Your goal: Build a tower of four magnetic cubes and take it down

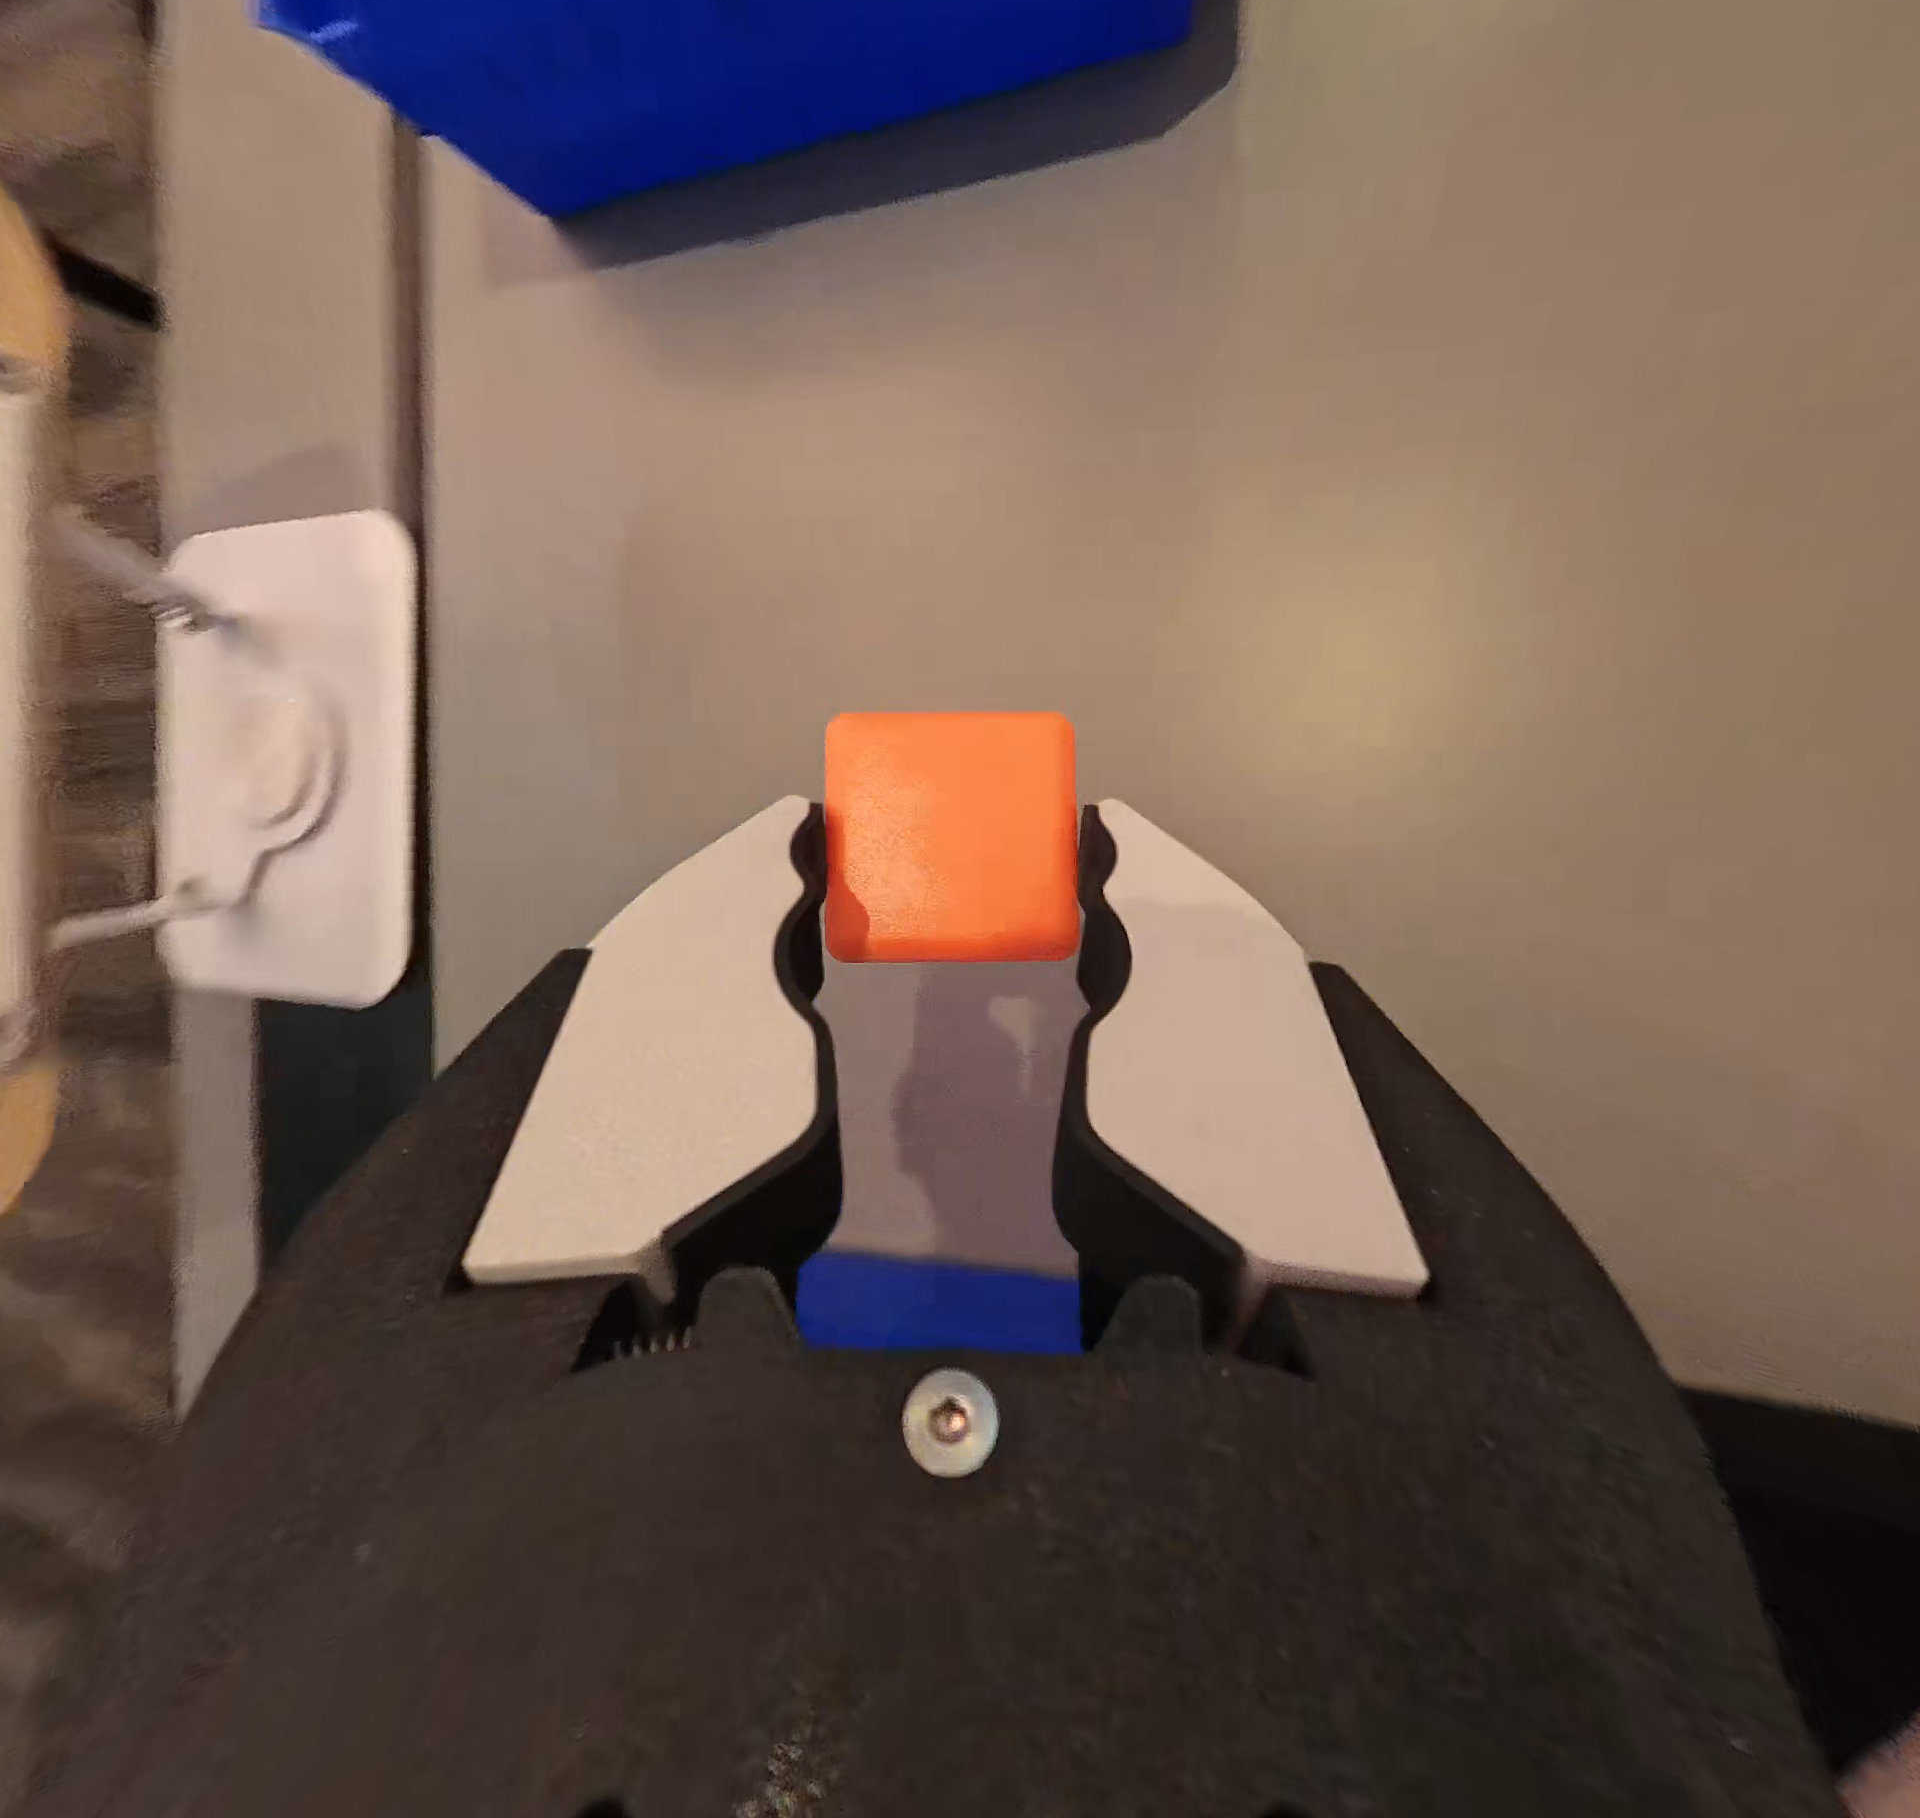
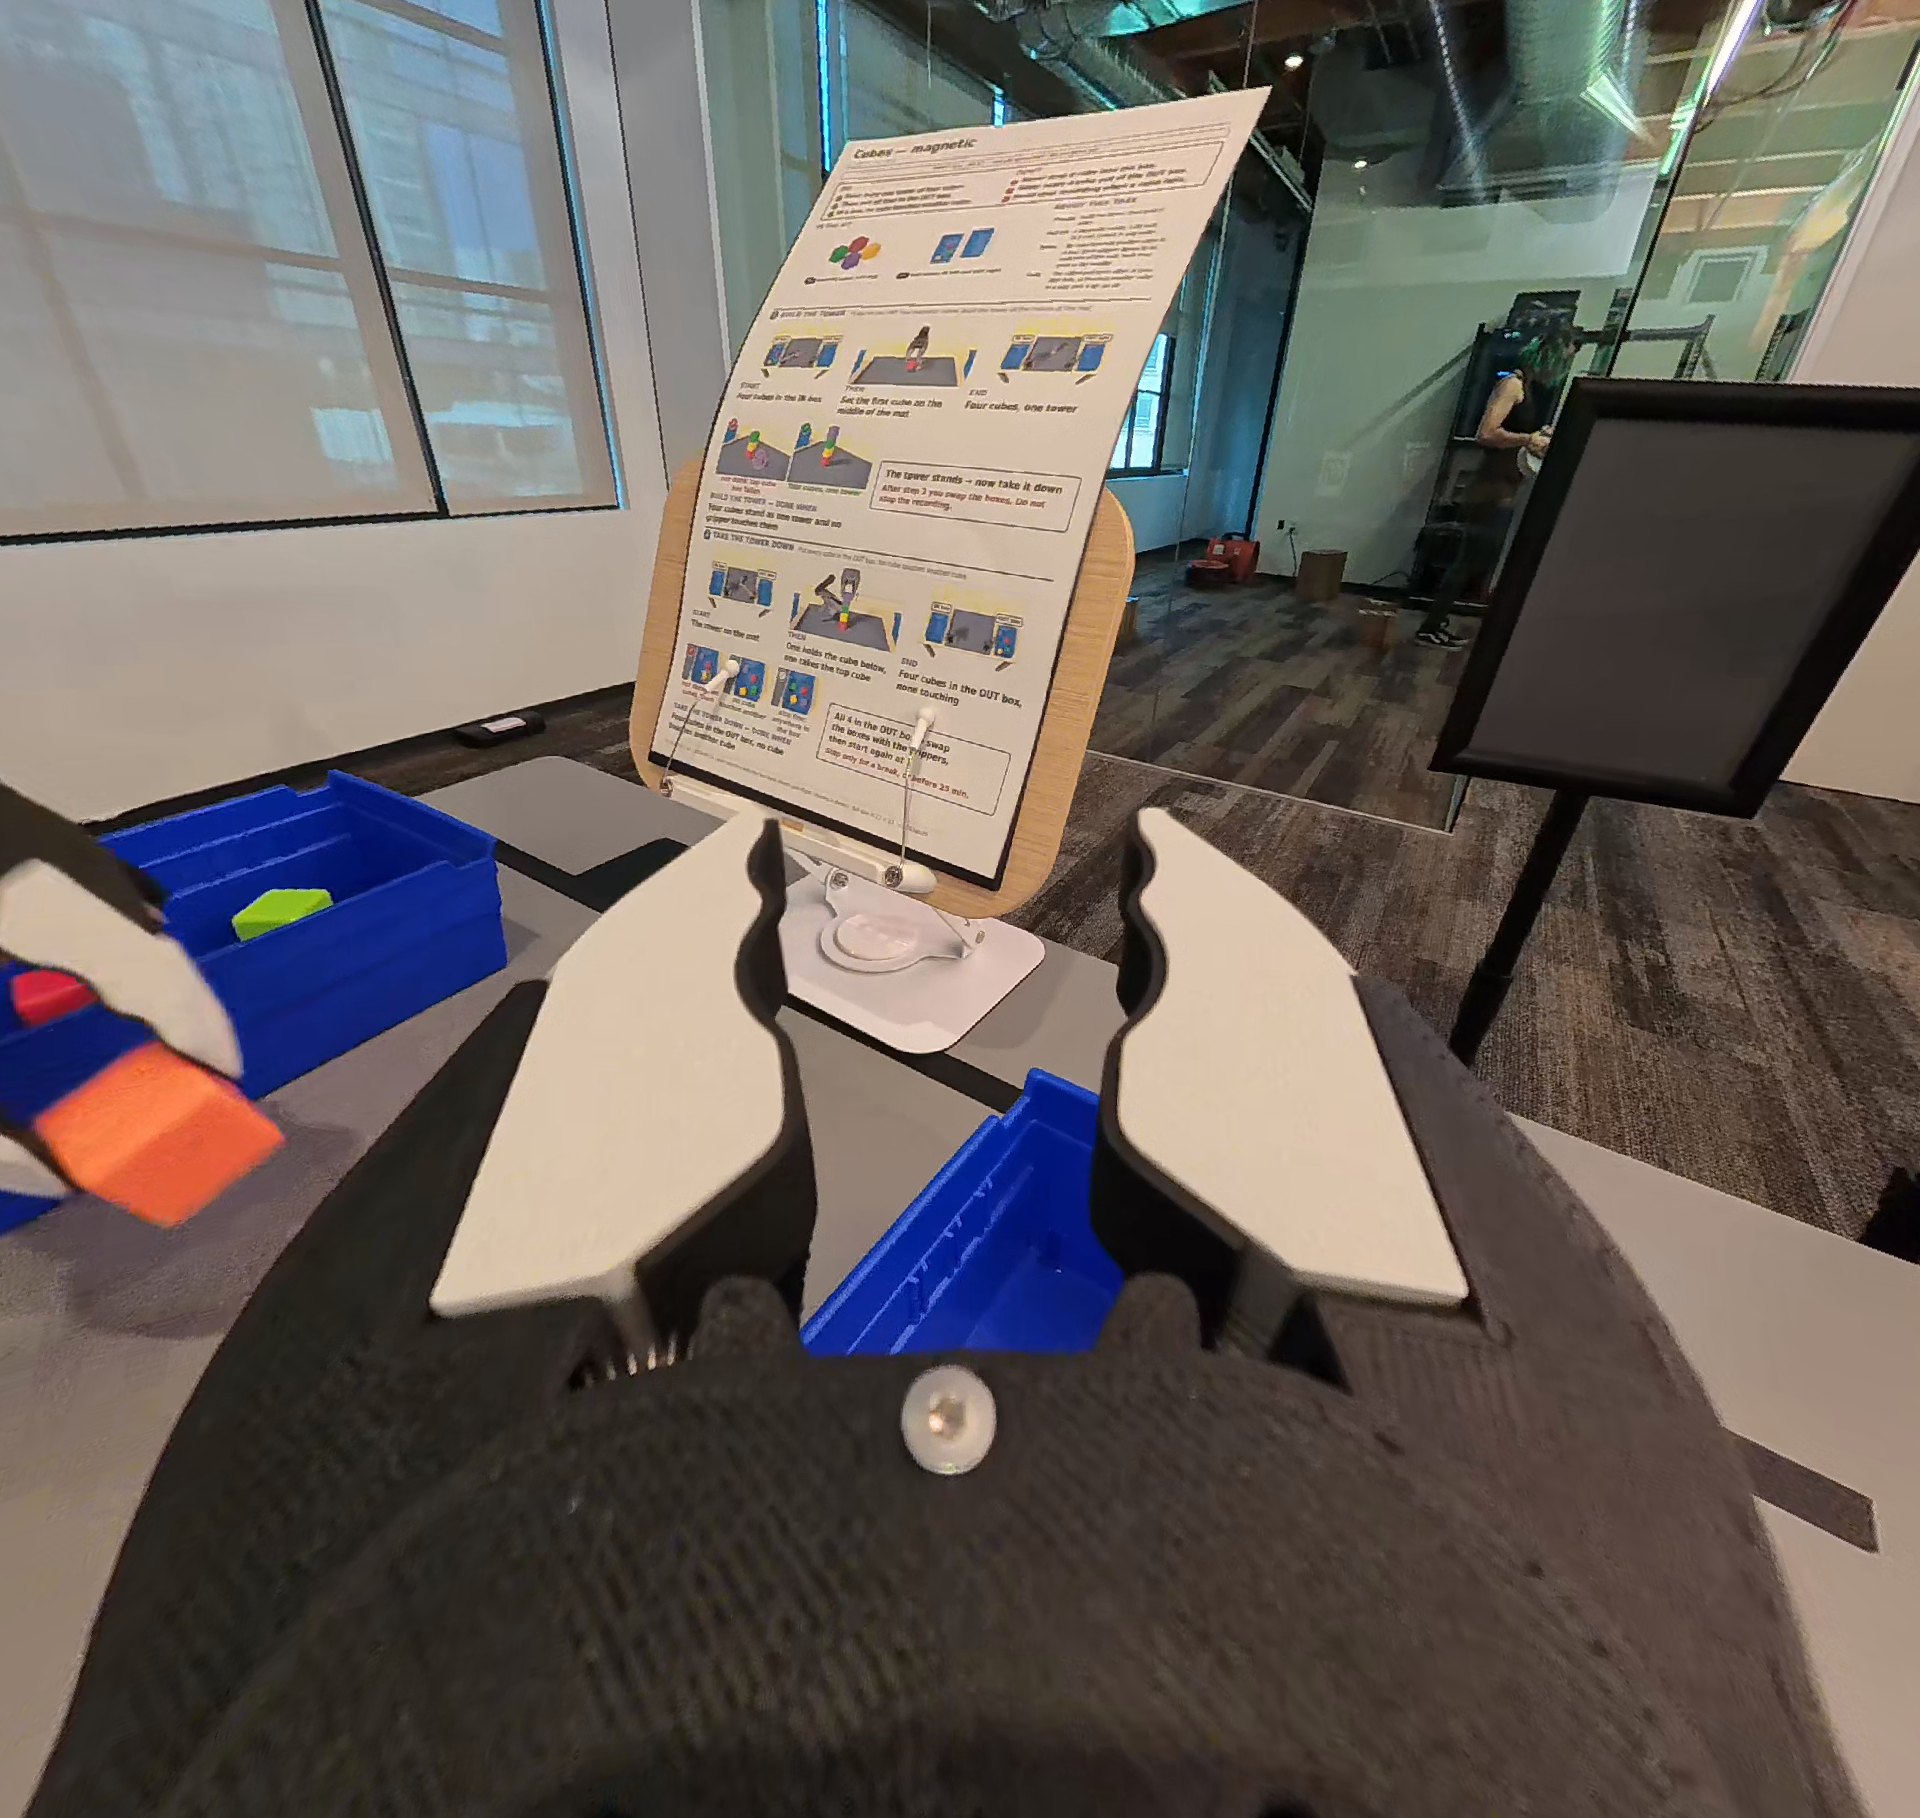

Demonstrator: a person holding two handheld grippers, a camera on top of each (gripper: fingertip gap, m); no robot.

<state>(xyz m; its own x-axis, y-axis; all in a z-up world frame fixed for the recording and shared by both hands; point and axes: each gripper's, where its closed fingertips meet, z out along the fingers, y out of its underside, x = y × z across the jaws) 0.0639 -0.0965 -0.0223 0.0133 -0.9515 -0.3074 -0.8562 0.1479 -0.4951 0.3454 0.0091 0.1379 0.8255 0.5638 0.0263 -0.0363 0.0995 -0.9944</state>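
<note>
Left gripper [image 1: 950, 838] is clamping an orange cube [image 1: 950, 838] above the grey mat [image 1: 1455, 625]; right gripper [image 2: 951, 895] is gaping empty; green cube [image 2: 281, 911] and red cube [image 2: 47, 994] are waiting in the blue bin [image 2: 416, 937], so building is seemingly just beginning

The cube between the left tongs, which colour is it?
Orange cube; the left wrist view shows it best.

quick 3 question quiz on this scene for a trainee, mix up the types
1. True or false: the left claw is shut on an orange cube.
2. Multiple choice: the right claw is A) shut on a green cube, B) open and empty, C) shut on a bin.
3. Fill in: the green cube lies inside a blue ____.

Key: 1 true; 2 B; 3 bin.
</note>
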